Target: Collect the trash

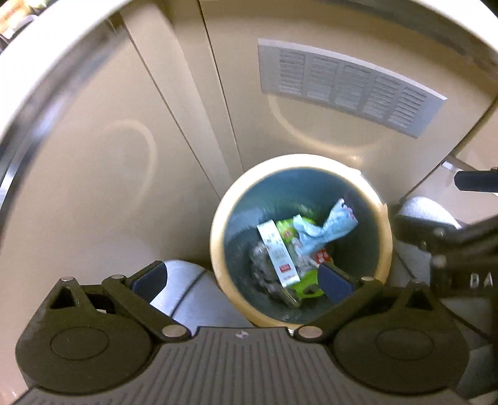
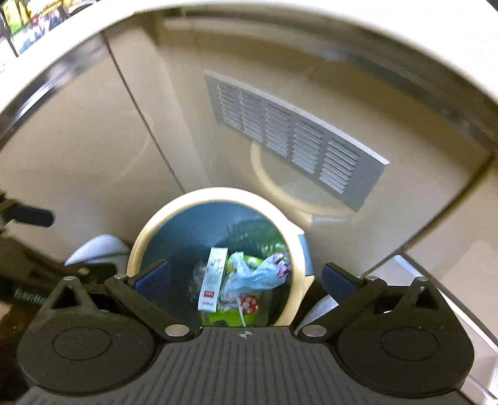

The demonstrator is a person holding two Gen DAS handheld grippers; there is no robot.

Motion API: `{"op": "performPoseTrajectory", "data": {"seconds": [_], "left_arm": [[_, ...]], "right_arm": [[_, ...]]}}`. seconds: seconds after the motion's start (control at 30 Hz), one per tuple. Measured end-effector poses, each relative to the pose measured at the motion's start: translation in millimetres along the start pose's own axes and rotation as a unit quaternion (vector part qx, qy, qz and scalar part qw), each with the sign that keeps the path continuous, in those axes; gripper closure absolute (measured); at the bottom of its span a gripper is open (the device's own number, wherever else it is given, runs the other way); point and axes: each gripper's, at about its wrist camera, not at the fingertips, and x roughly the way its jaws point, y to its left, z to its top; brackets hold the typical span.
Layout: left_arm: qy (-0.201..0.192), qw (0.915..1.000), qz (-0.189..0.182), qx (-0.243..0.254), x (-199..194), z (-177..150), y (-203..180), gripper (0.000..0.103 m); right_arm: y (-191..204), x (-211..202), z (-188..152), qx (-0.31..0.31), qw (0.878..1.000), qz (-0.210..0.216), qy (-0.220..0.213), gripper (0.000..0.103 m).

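Bin sits ahead and just right of centre under your left tool, spread wide and holding nothing; the trash lies down inside, white carton running lengthwise away from you. Over to the right wrist: your right tool is equally wide and empty, straddling the bin dead centre, the nearer hand by my reckoning.

A beige cabinet panel fills the background in both views. A grey louvred vent grille is mounted on the adjoining beige door; a vertical seam separates the two. A curved white worktop edge spans the top. Colourful, blurred items appear beyond that edge, upper left.
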Motion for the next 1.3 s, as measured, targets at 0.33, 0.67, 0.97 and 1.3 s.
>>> {"op": "performPoseTrajectory", "data": {"seconds": [0.33,0.67,0.97,1.3], "left_arm": [[-0.025,0.9995,-0.016,-0.005,-30.7,-16.0,-1.3,0.000],[-0.070,0.9975,-0.014,0.003,-48.6,-19.0,-2.1,0.000],[-0.018,0.9979,-0.061,-0.012,-35.3,-17.6,5.3,0.000],[-0.009,0.9985,-0.050,-0.020,-30.7,-19.4,8.2,0.000]], "right_arm": [[9.0,-25.6,-8.4,0.002,1.000,-0.018,0.003,0.000],[16.1,-52.1,-13.6,-0.012,0.998,-0.039,-0.038,0.000],[14.6,-43.2,-16.0,-0.010,0.999,-0.046,-0.007,0.000],[14.3,-37.9,-15.8,-0.011,0.999,-0.051,-0.003,0.000]]}}
